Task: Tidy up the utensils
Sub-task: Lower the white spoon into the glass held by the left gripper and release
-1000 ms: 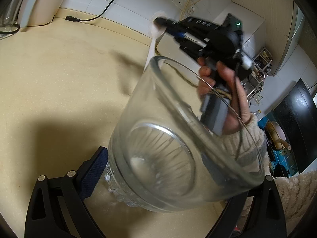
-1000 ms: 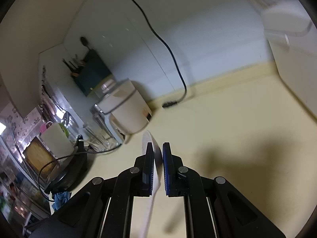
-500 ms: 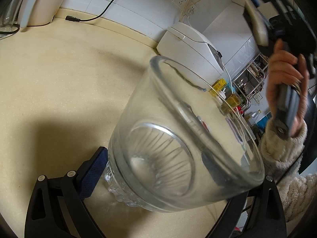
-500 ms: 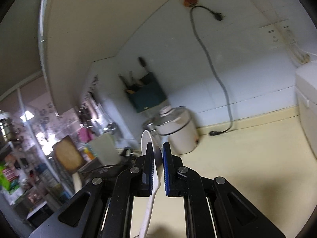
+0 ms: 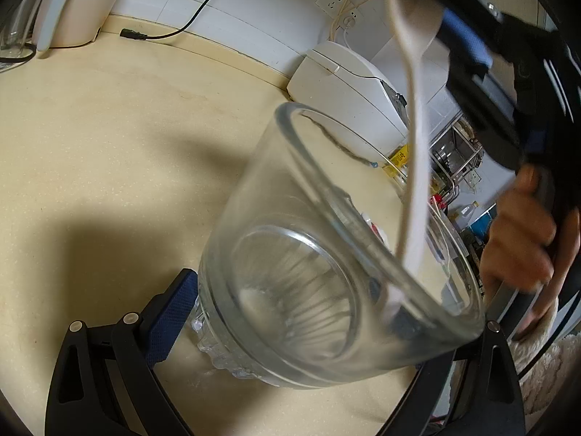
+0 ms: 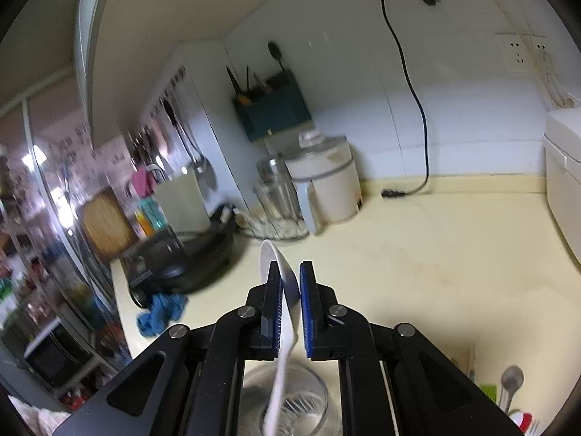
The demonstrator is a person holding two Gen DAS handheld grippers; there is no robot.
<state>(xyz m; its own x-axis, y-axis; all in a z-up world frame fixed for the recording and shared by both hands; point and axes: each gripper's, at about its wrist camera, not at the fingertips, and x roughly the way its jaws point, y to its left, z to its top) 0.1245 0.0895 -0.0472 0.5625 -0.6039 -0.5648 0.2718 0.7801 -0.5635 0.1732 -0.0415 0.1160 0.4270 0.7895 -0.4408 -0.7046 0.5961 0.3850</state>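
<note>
Since a second ago, the right gripper (image 6: 290, 290) has carried the white spoon (image 5: 412, 138) over the glass jar (image 5: 326, 254); its jaws are opening around the spoon, while the left gripper (image 5: 326, 327) clamps the jar.

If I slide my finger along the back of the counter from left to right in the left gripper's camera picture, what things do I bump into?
White jug appliance → loose black plug → white rice cooker → metal rack.

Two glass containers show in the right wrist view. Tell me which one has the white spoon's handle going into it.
The glass jar directly below the right gripper, whose opening jaws flank the white spoon. The other clear container stands empty far back, beside the white kettle.
</note>
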